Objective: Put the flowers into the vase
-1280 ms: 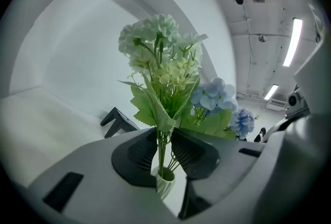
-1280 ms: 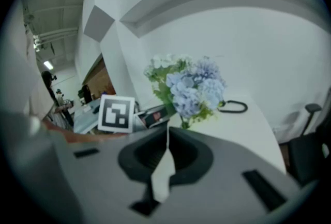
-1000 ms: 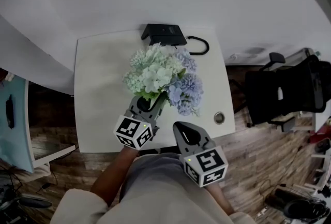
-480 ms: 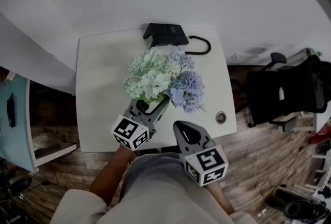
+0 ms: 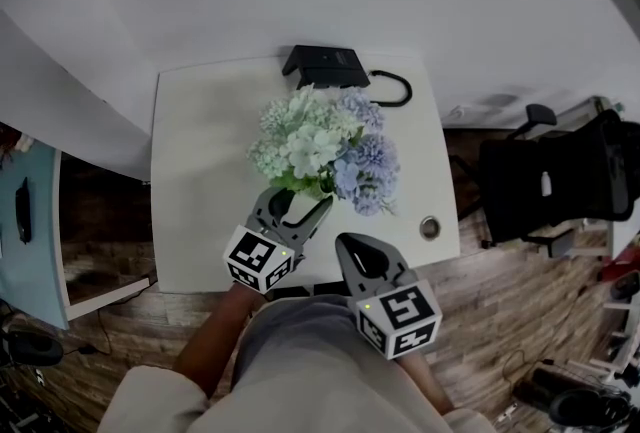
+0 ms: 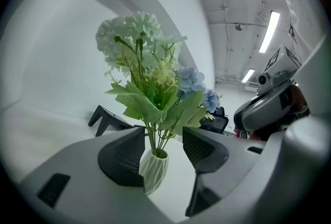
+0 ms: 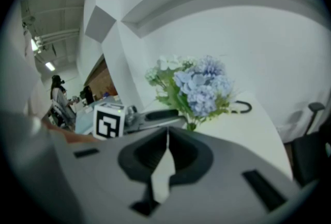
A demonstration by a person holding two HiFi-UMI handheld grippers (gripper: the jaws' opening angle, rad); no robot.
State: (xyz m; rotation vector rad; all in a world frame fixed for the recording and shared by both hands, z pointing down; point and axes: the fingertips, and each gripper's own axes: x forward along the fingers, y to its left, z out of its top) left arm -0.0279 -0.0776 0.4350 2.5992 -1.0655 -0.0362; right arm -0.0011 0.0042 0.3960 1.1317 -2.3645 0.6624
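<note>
A bunch of pale green, white and blue flowers point(image 5: 320, 146) stands in a small ribbed white vase point(image 6: 153, 168) on the white table point(image 5: 200, 171). The head view hides the vase under the blooms. My left gripper point(image 5: 298, 203) reaches in level from the near side, and its jaws have just been opening. They now stand open on either side of the vase and stems point(image 6: 150, 83), with a gap at the right pad. My right gripper point(image 5: 352, 249) hangs shut and empty over the table's near edge, with the flowers point(image 7: 199, 88) beyond it.
A black angled stand point(image 5: 322, 67) sits at the table's far edge, with a black cable loop point(image 5: 392, 89) beside it. A small round metal fitting point(image 5: 430, 227) is set in the table near the right edge. A black office chair point(image 5: 550, 186) stands on the floor to the right.
The left gripper's jaws have spread apart from the vase and stems. The bouquet stays standing in the vase. The right gripper has not moved.
</note>
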